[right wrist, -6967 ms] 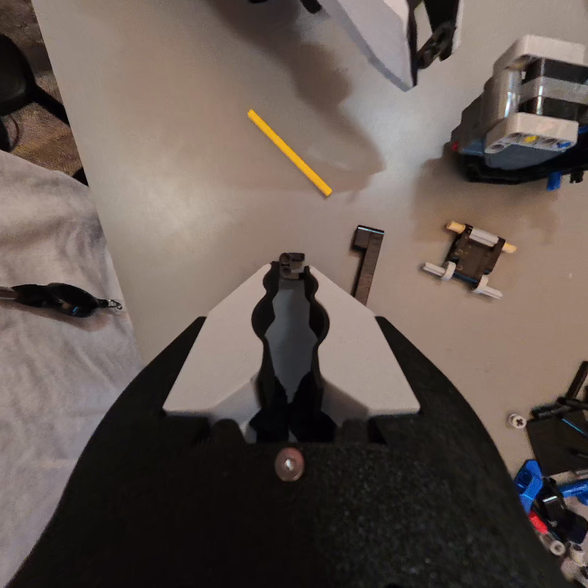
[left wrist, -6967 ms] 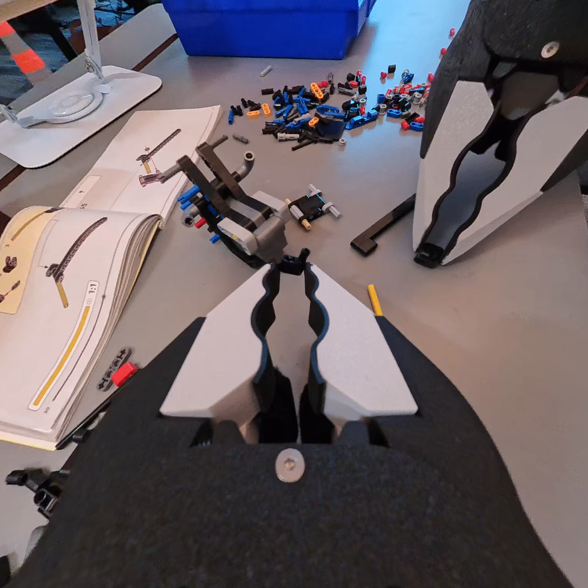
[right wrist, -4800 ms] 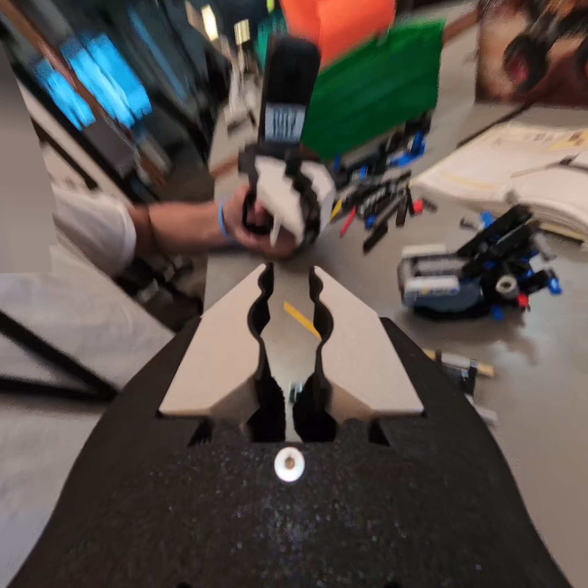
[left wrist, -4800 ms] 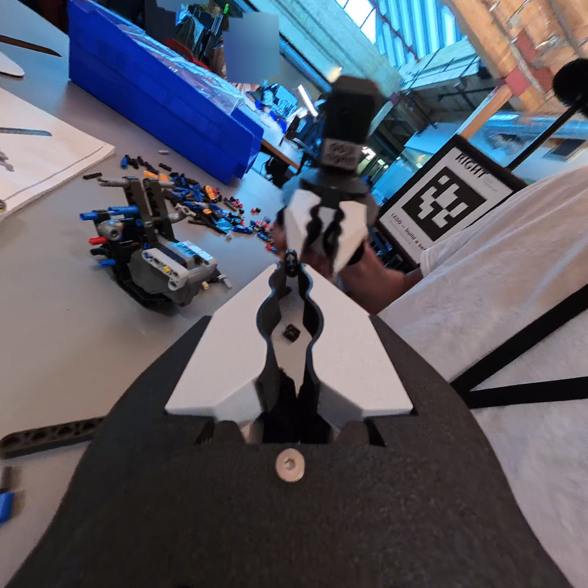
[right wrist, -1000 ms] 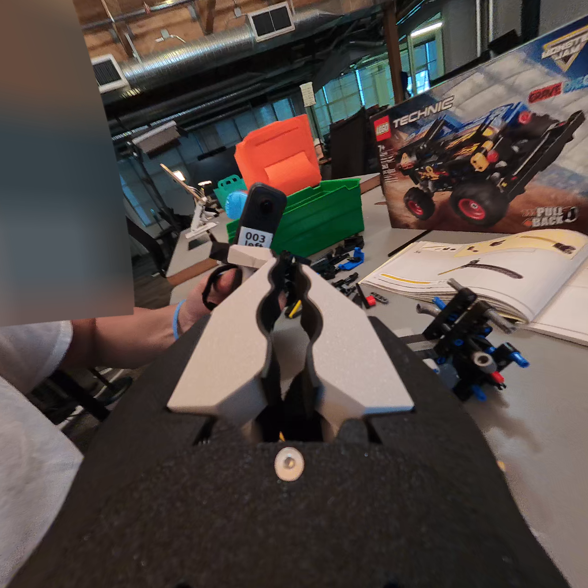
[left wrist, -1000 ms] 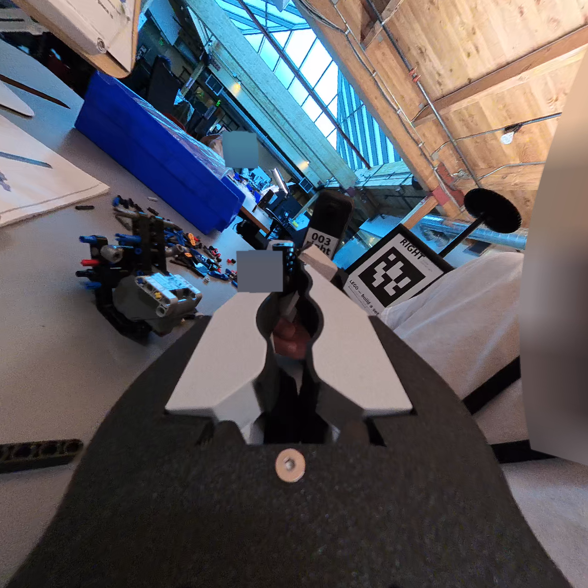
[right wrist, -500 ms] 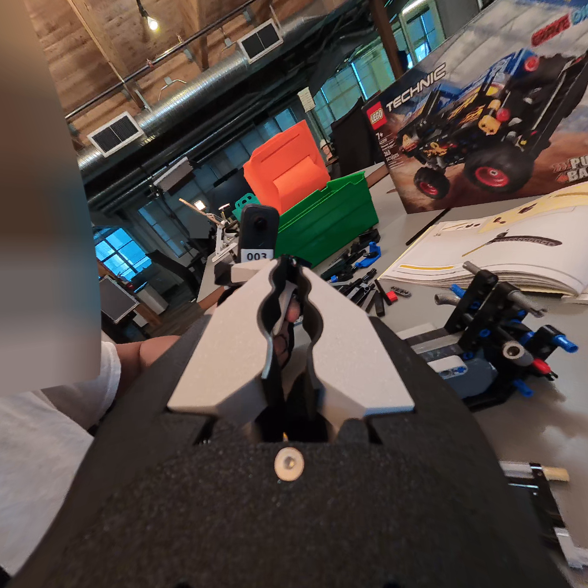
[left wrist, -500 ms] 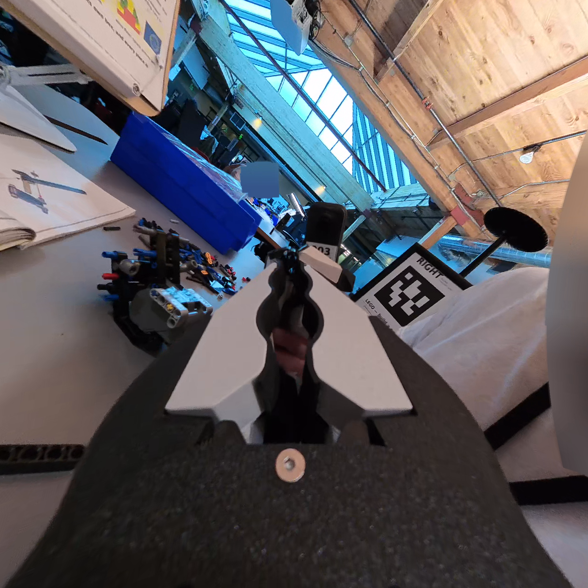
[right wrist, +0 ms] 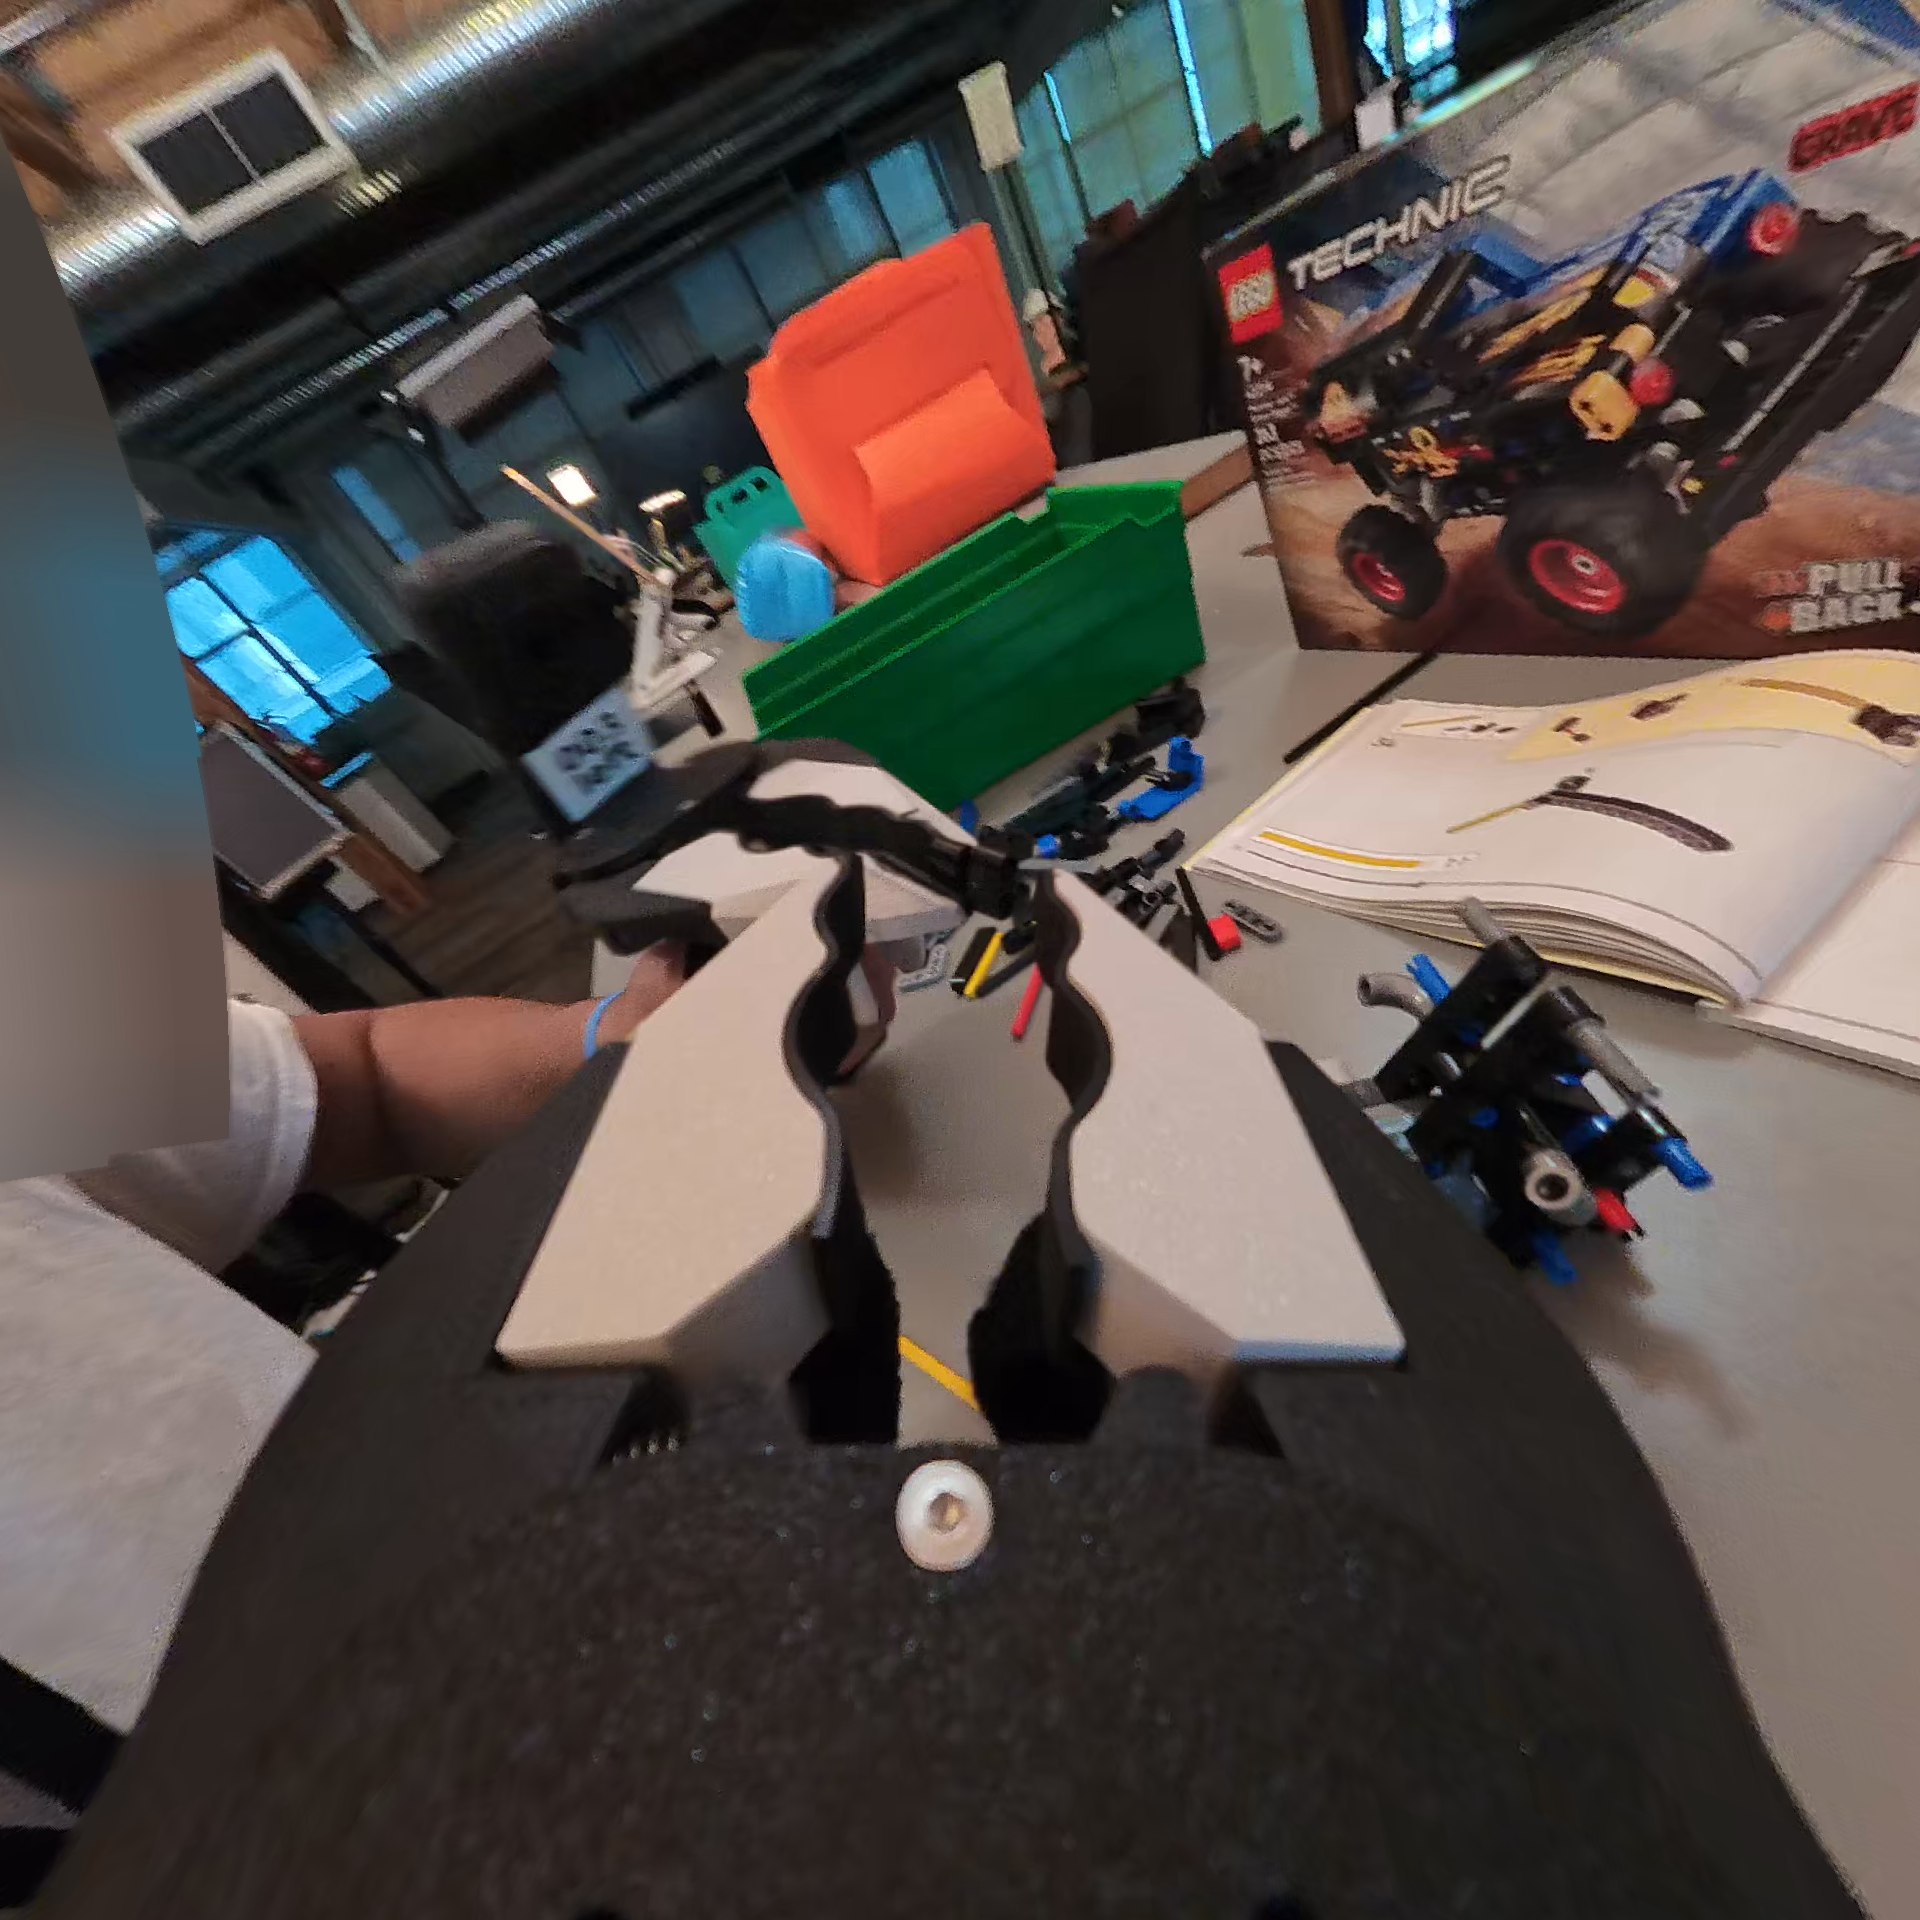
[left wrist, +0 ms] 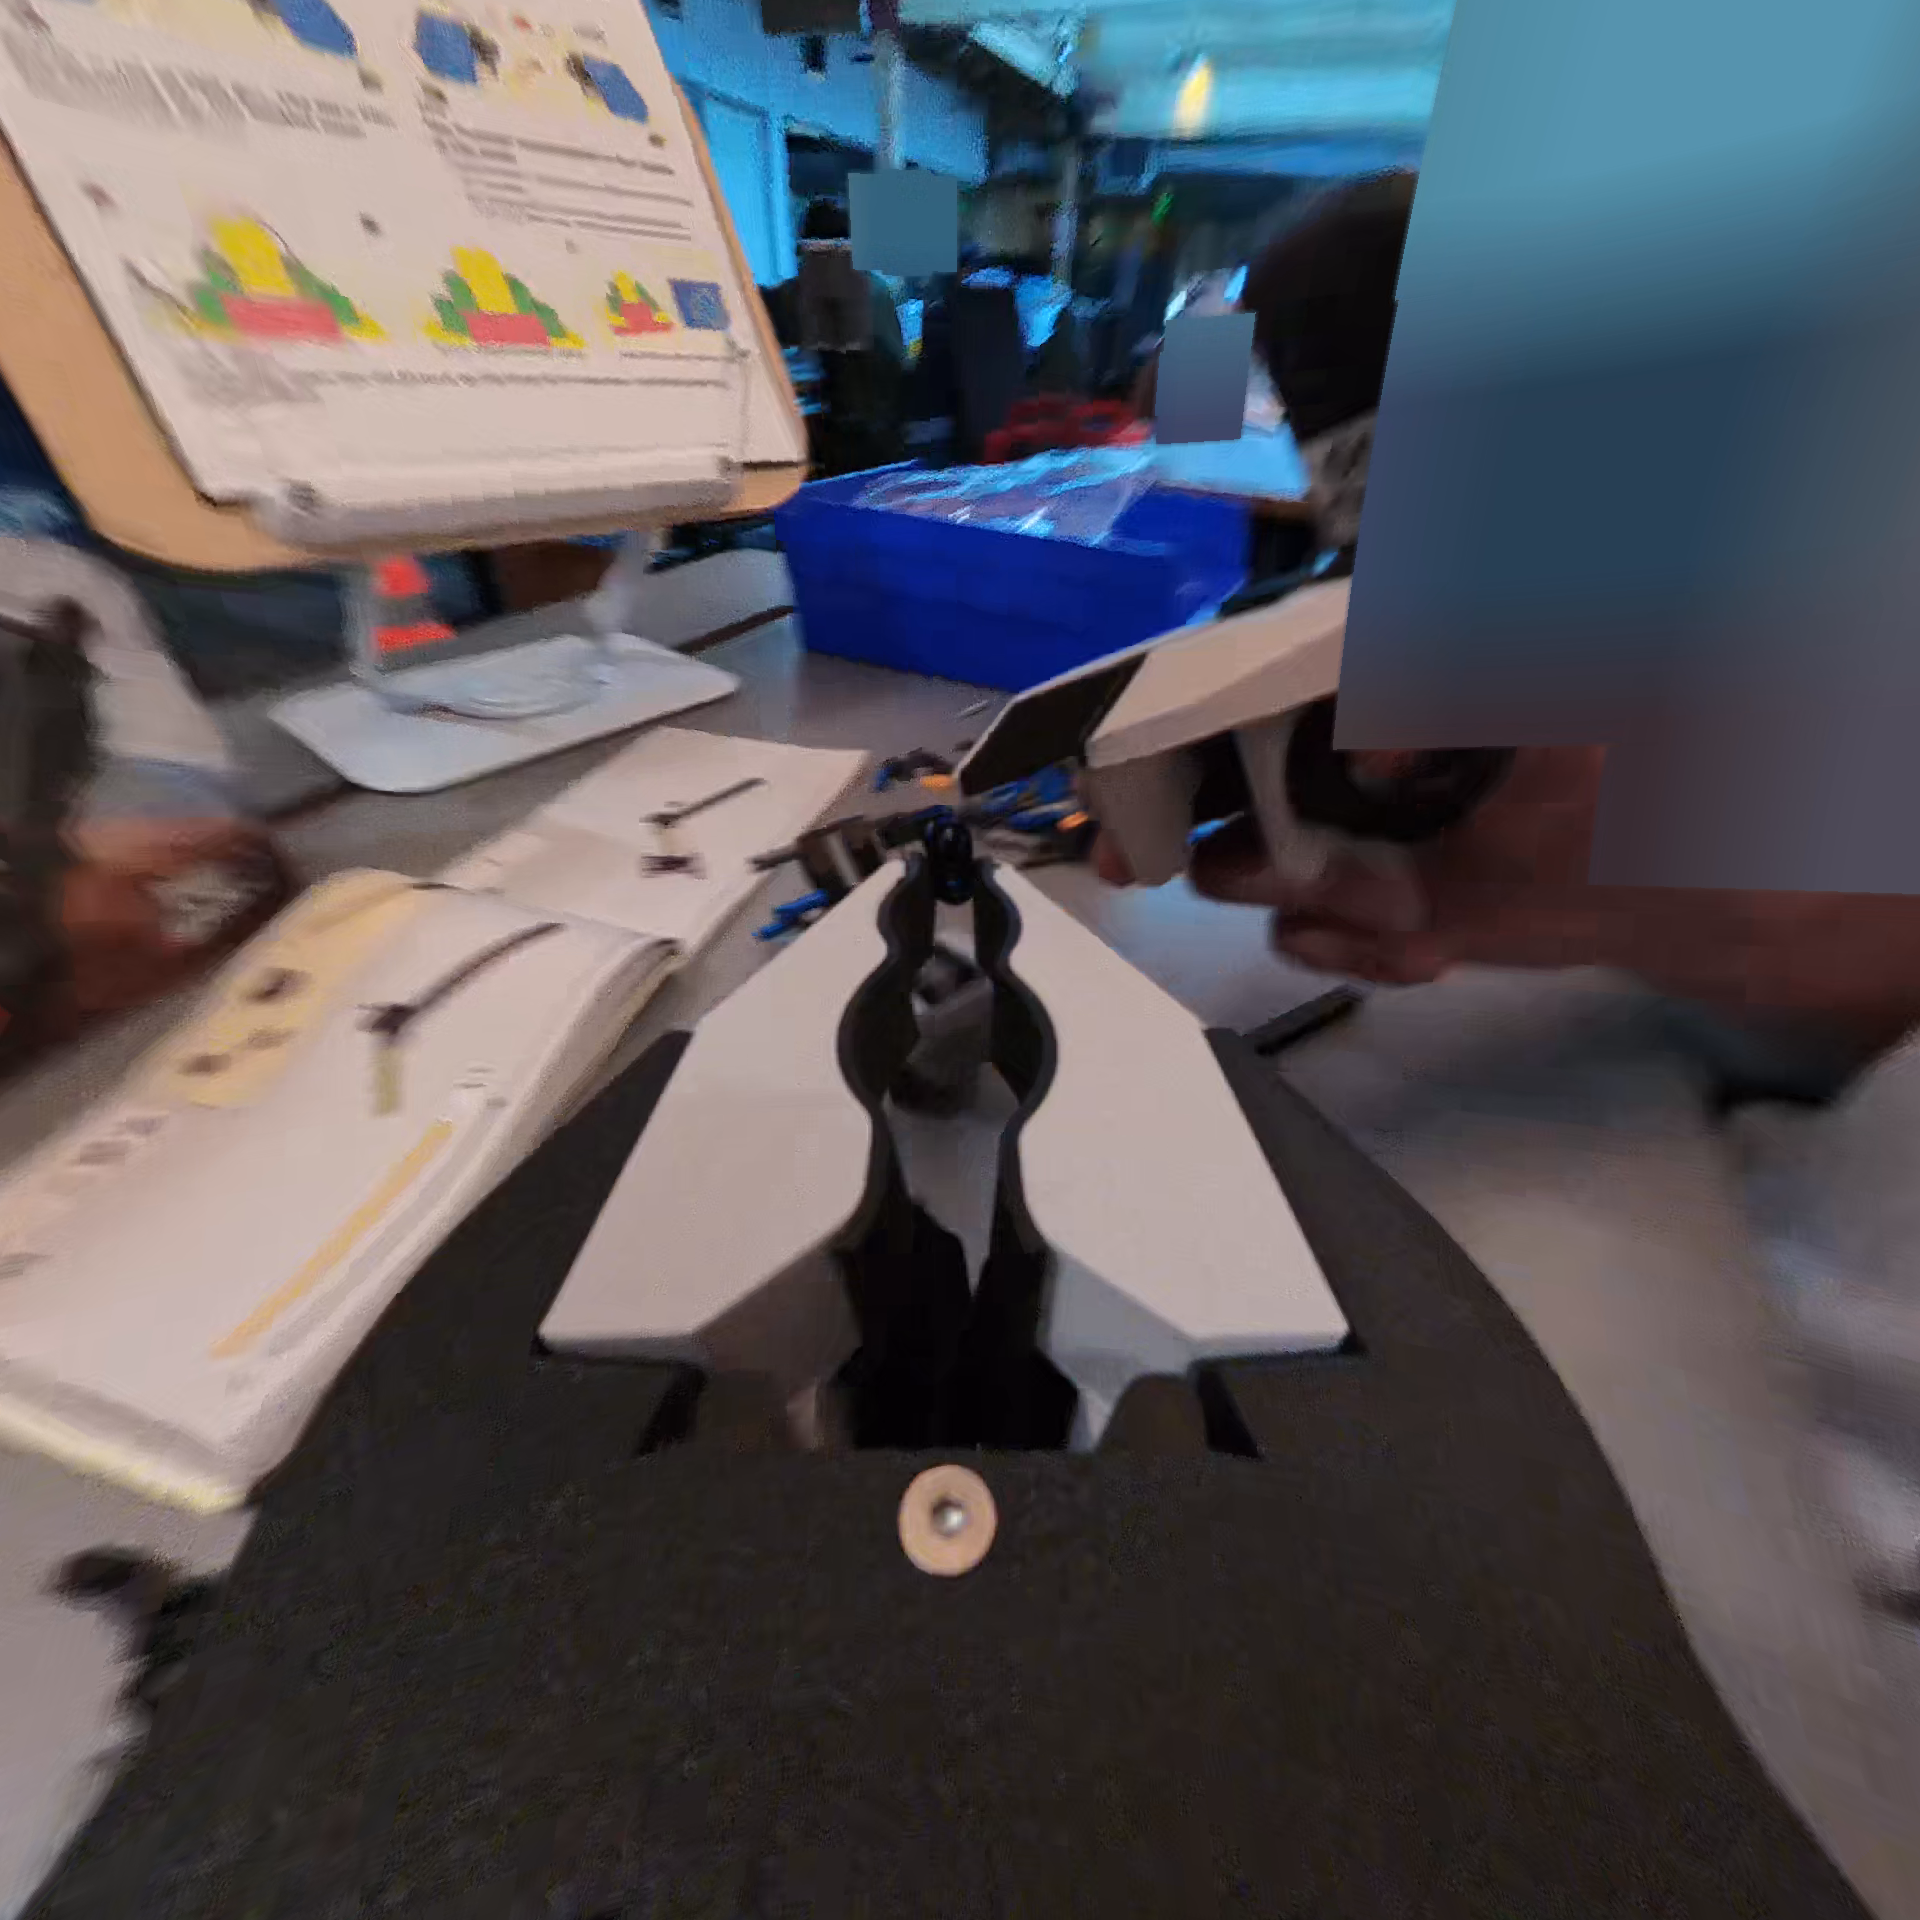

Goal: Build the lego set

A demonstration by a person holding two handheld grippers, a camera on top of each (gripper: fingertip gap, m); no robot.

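My left gripper (left wrist: 945, 883) is shut on a small black connector piece (left wrist: 945, 857) with a blue spot, pinched at the fingertips. In the right wrist view the left gripper (right wrist: 961, 862) reaches in from the left, and its piece (right wrist: 992, 878) sits between my right gripper's tips, near the right one. My right gripper (right wrist: 945, 894) is open, with nothing gripped. Its upper finger (left wrist: 1195, 675) shows at the right of the left wrist view, held by a hand. The partly built black, grey and blue model (right wrist: 1507, 1112) stands on the table to the right.
An open instruction booklet (right wrist: 1558, 831) (left wrist: 312, 1039) lies beyond the model. Behind it are the set's box (right wrist: 1558, 364), a green bin (right wrist: 987, 644) and loose pieces (right wrist: 1101, 810). A blue bin (left wrist: 997, 582) and a sheet on a stand (left wrist: 416, 260) stand farther back. A yellow axle (right wrist: 935, 1371) lies below. Only a small space, under 4 cm, lies between the two pairs of fingers.
My right gripper has opened while the left stays shut on the small black piece. Both grippers have tipped down towards the table, and the left view has swung towards the booklet.
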